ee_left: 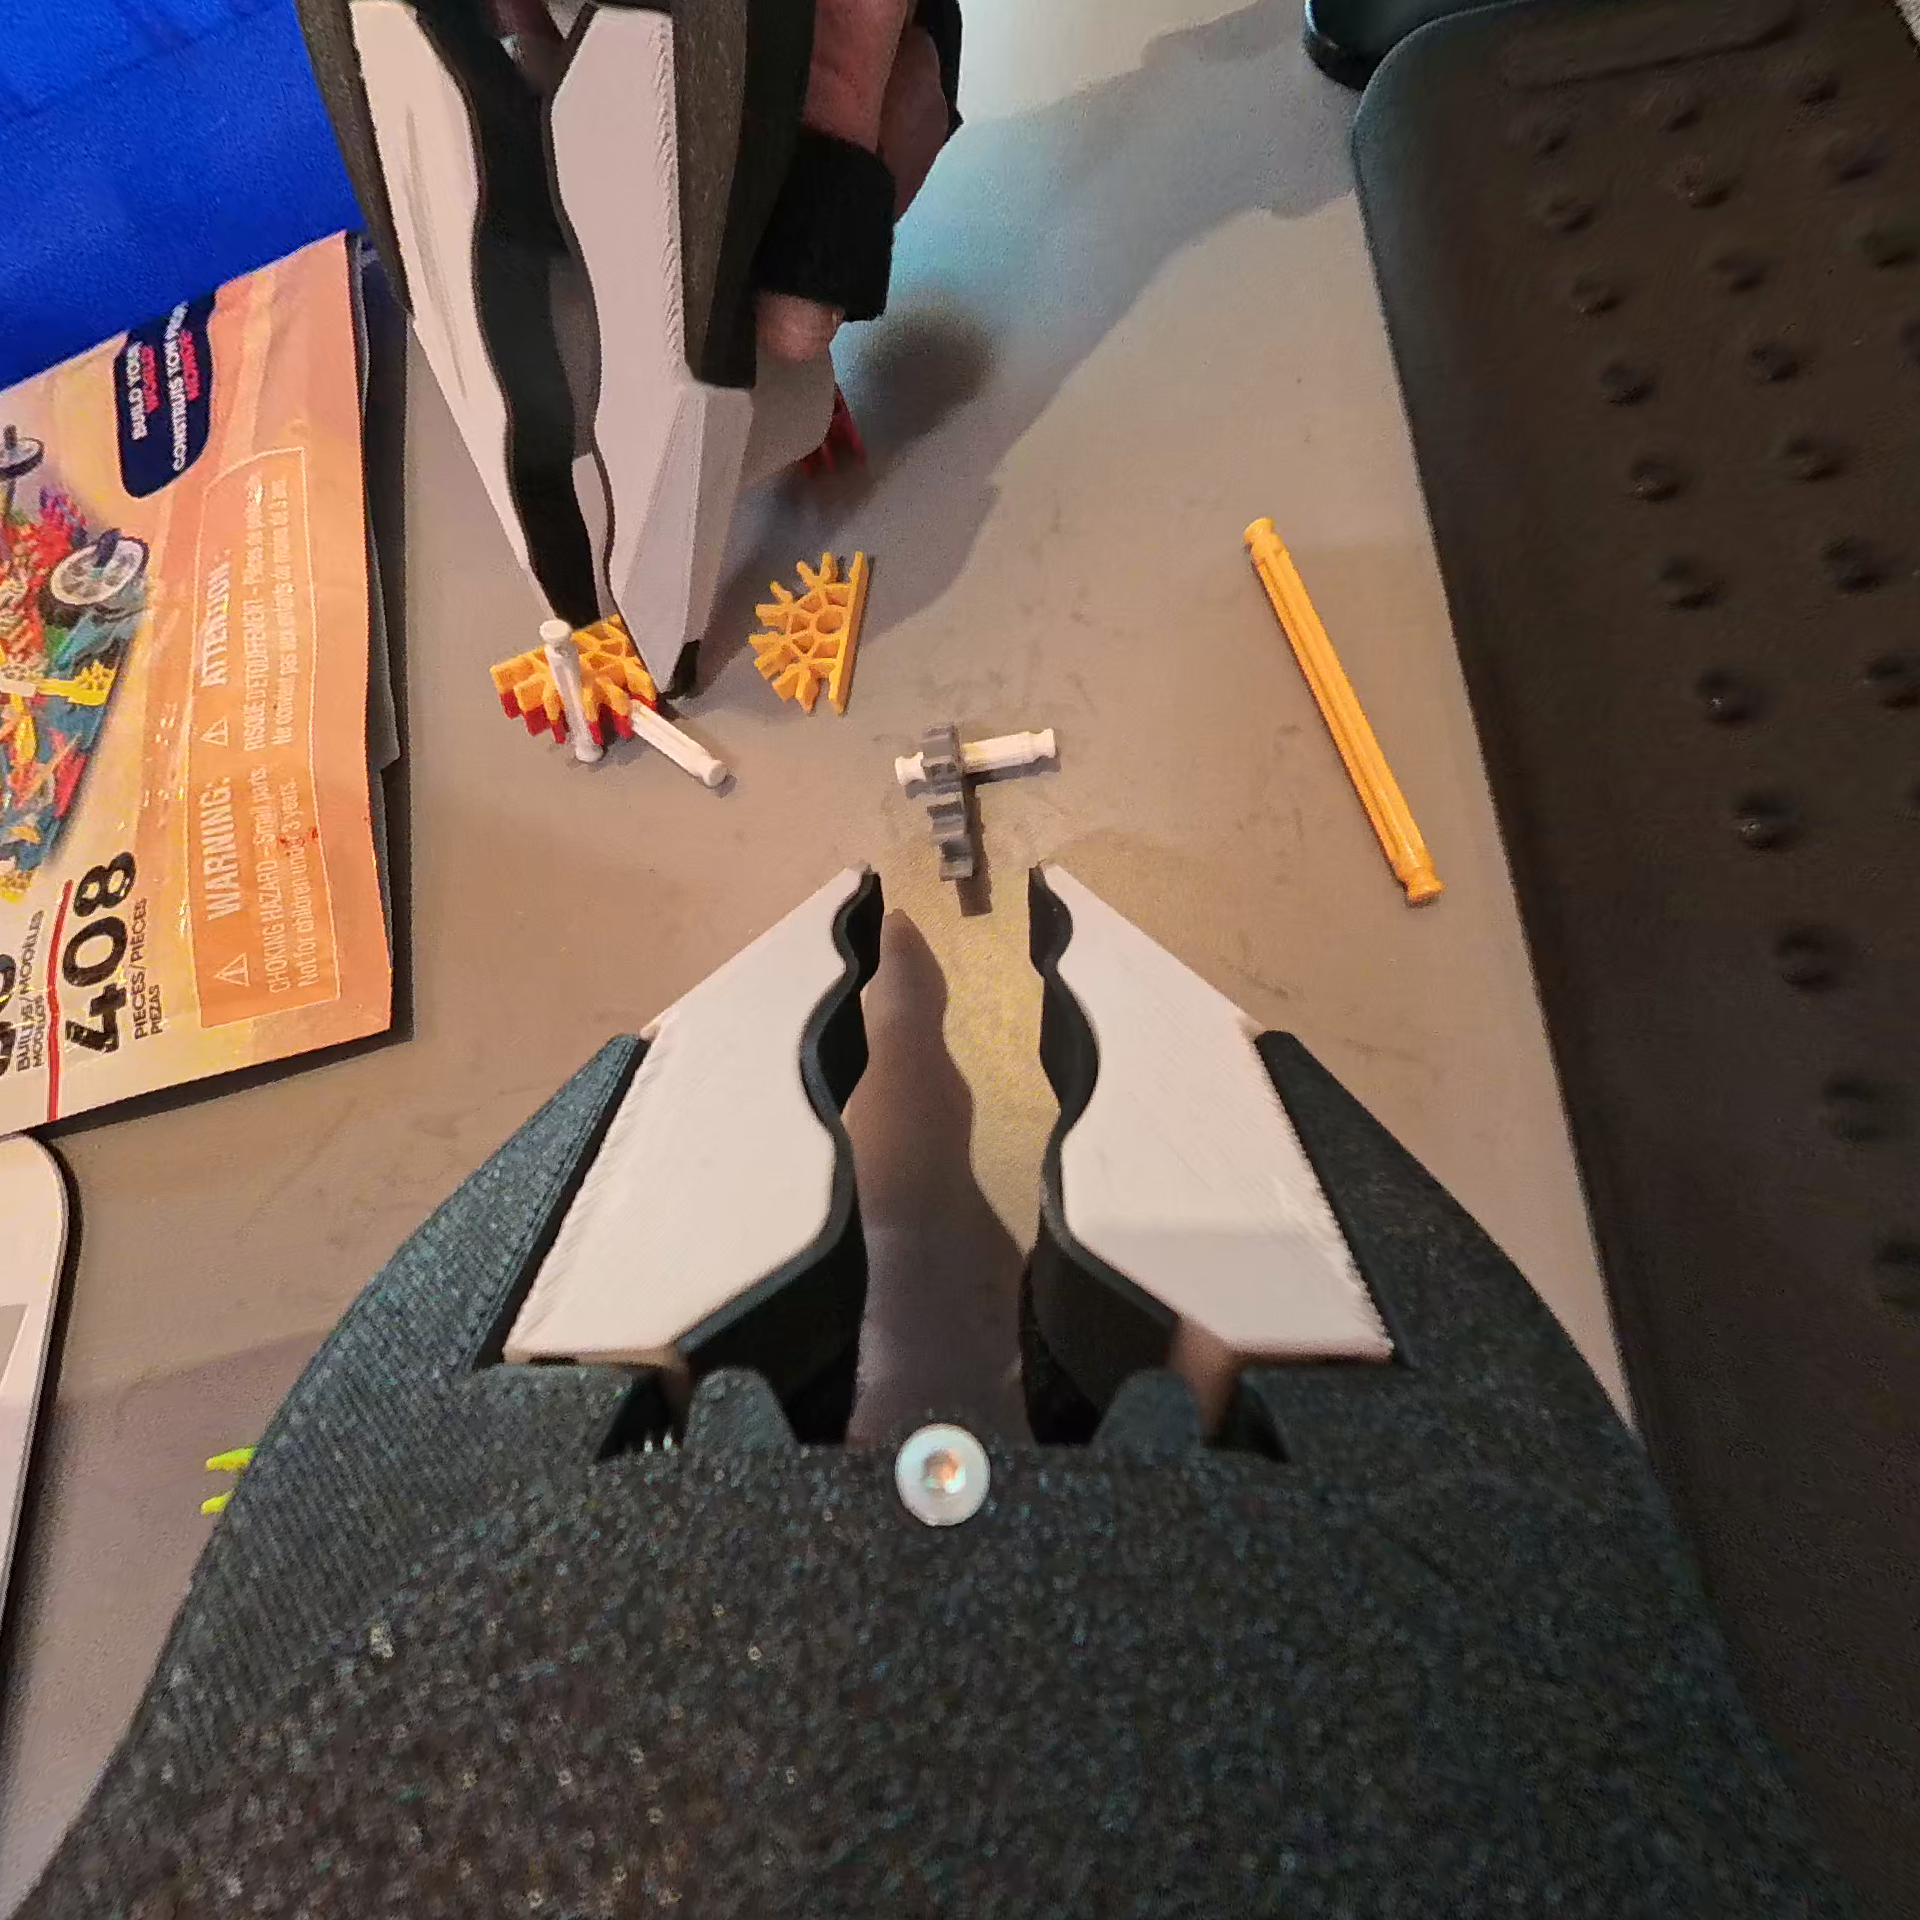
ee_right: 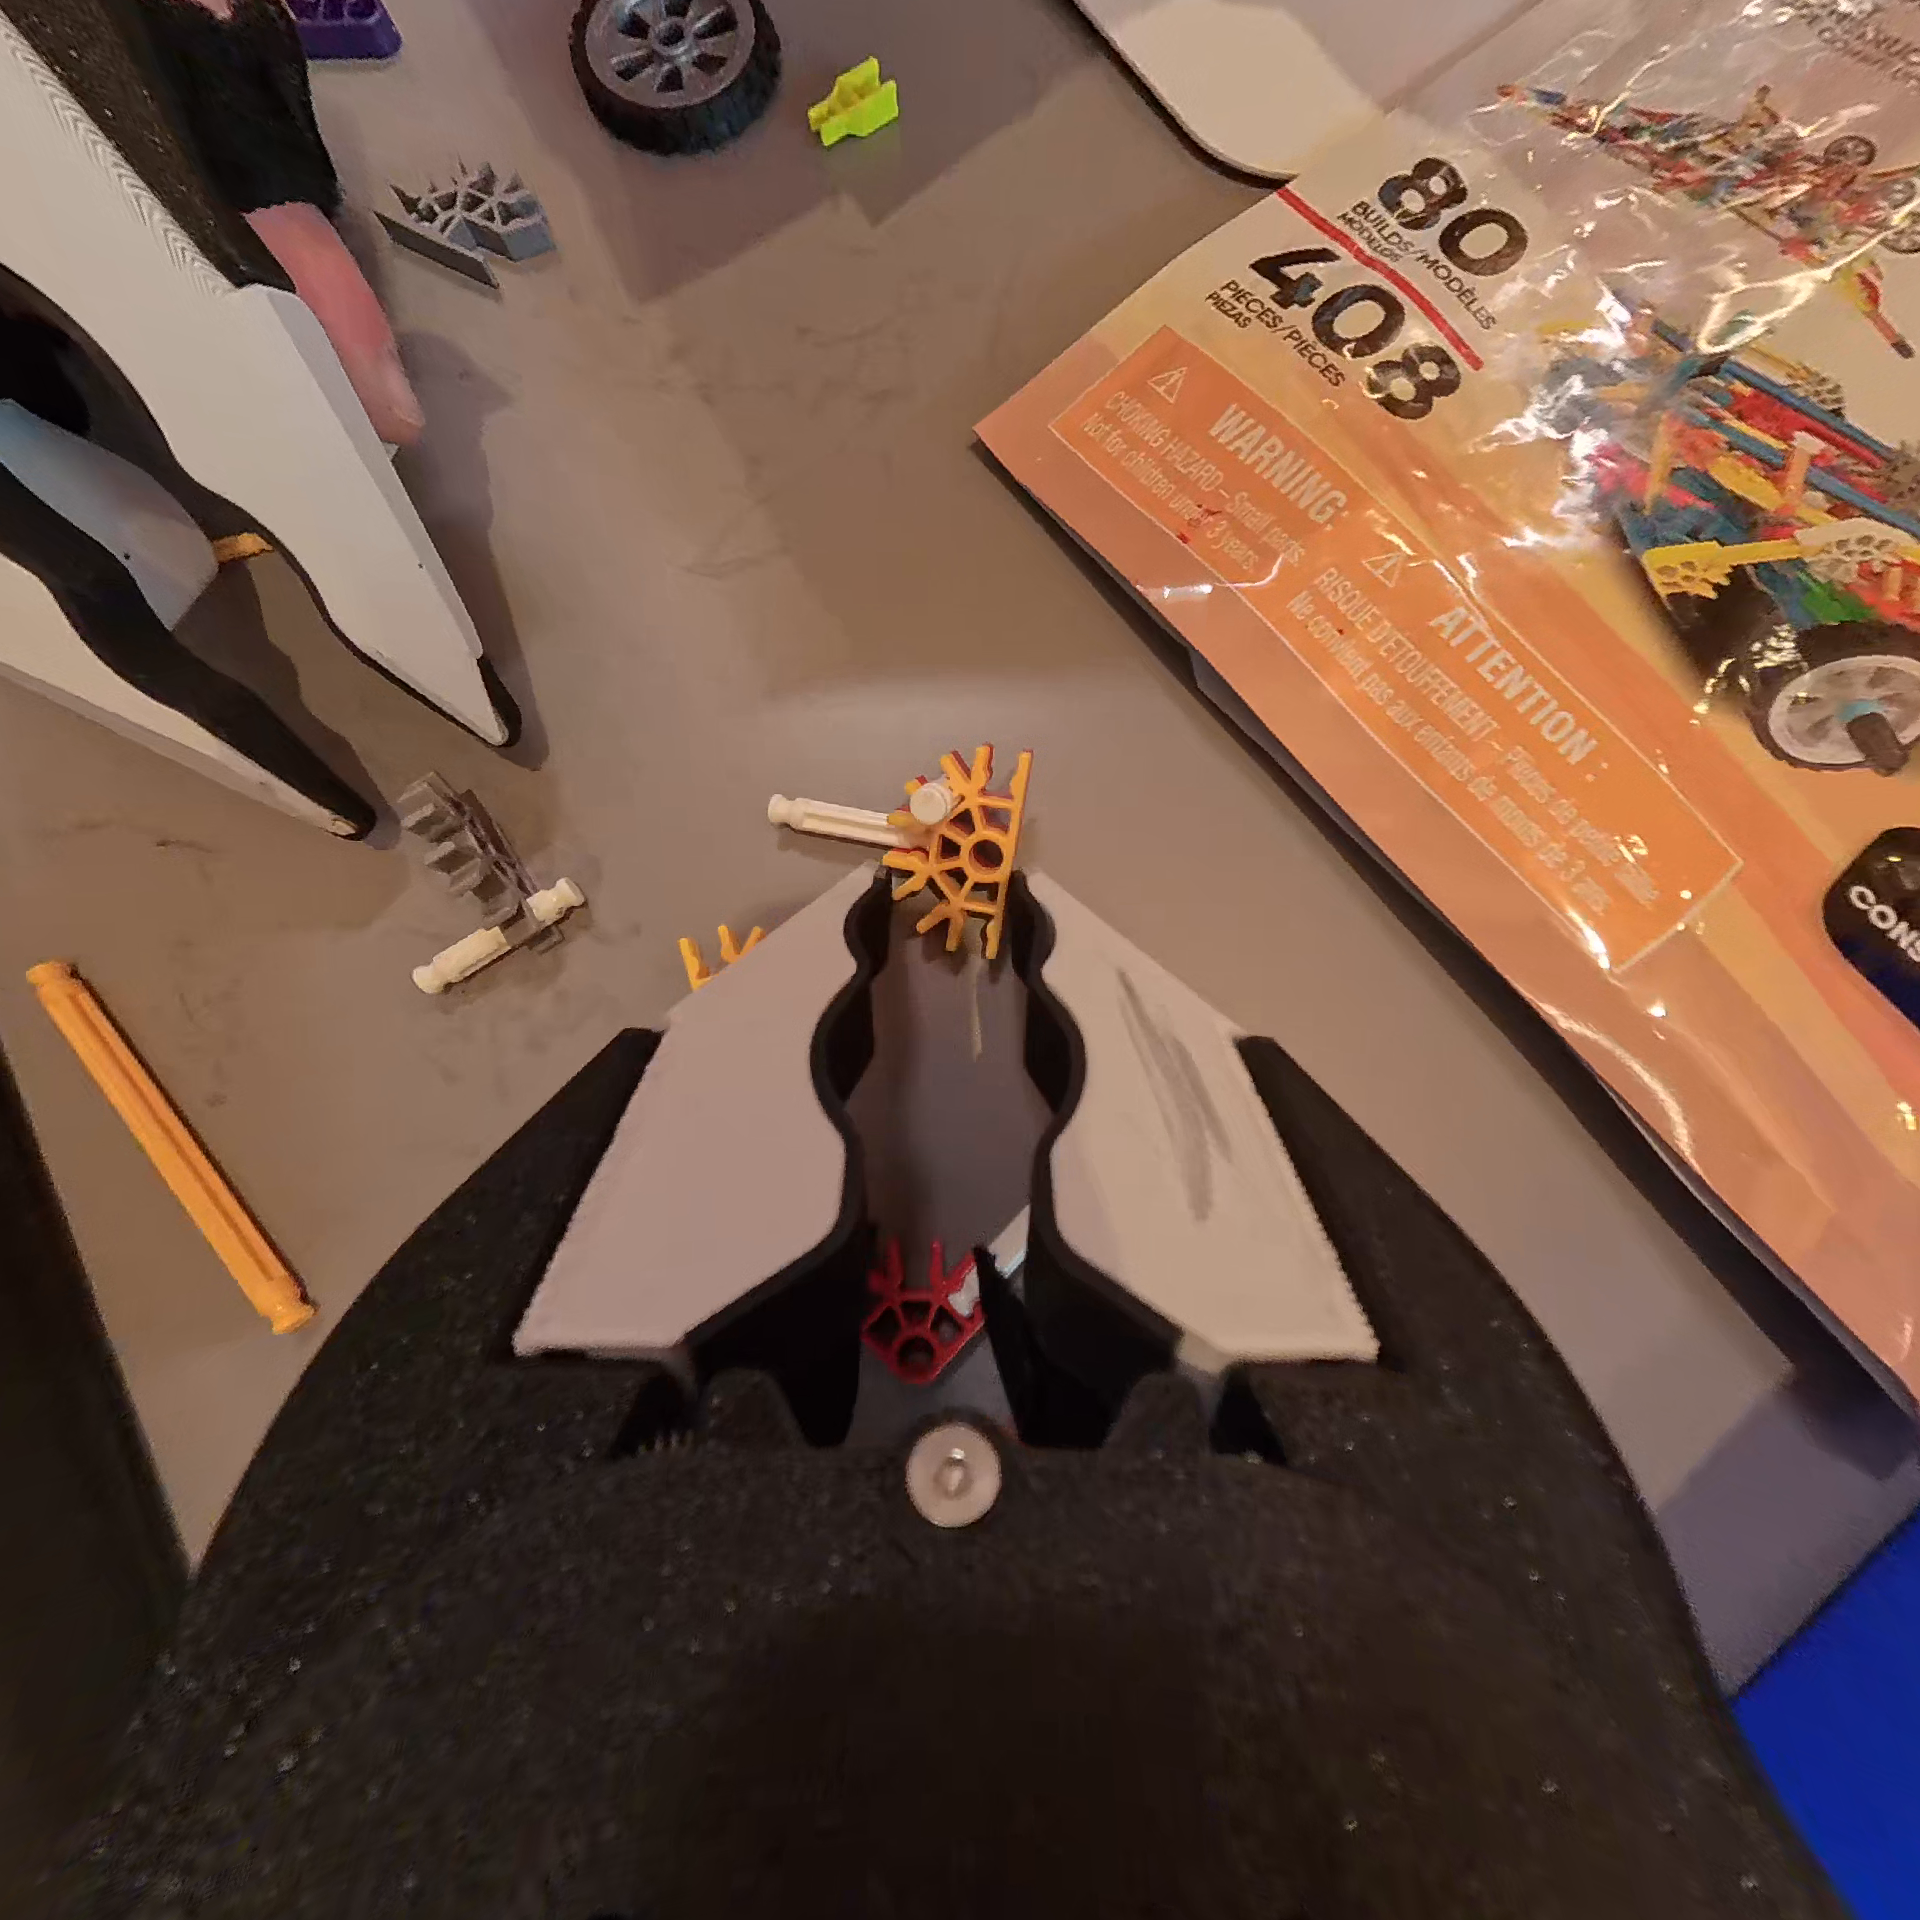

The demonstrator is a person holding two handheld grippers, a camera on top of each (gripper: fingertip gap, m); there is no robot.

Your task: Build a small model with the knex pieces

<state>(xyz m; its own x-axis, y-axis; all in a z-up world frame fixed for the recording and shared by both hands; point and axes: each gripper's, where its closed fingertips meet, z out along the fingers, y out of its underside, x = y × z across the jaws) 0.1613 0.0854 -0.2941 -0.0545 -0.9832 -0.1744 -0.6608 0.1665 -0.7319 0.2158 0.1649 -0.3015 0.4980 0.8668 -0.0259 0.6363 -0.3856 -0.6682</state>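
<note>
My right gripper point(ee_right: 951, 883) is shut on a yellow connector point(ee_right: 966, 857) that has a red piece behind it and white rods point(ee_right: 831, 812) plugged in. Both pads touch its edges, low over the grey table point(ee_right: 727, 520). The left wrist view shows the same assembly point(ee_left: 566, 675) at that gripper's tips point(ee_left: 634, 665). My left gripper point(ee_left: 953, 871) is open and empty. A grey connector on a short white rod point(ee_left: 951, 795) lies just ahead of its fingertips, also seen in the right wrist view point(ee_right: 468, 842) next to the left gripper point(ee_right: 426, 779).
A loose yellow connector point(ee_left: 816, 634), a long yellow rod point(ee_left: 1340, 707) and a red connector point(ee_right: 920, 1314) lie on the table. A printed plastic bag point(ee_right: 1455, 582) lies beside them. A wheel point(ee_right: 675, 62), a lime piece point(ee_right: 854, 104) and a grey connector point(ee_right: 473, 213) lie farther off. A dark dimpled surface point(ee_left: 1662, 623) borders the table. About 15 cm separates my left fingertips from the wheel point(ee_right: 675, 62).
</note>
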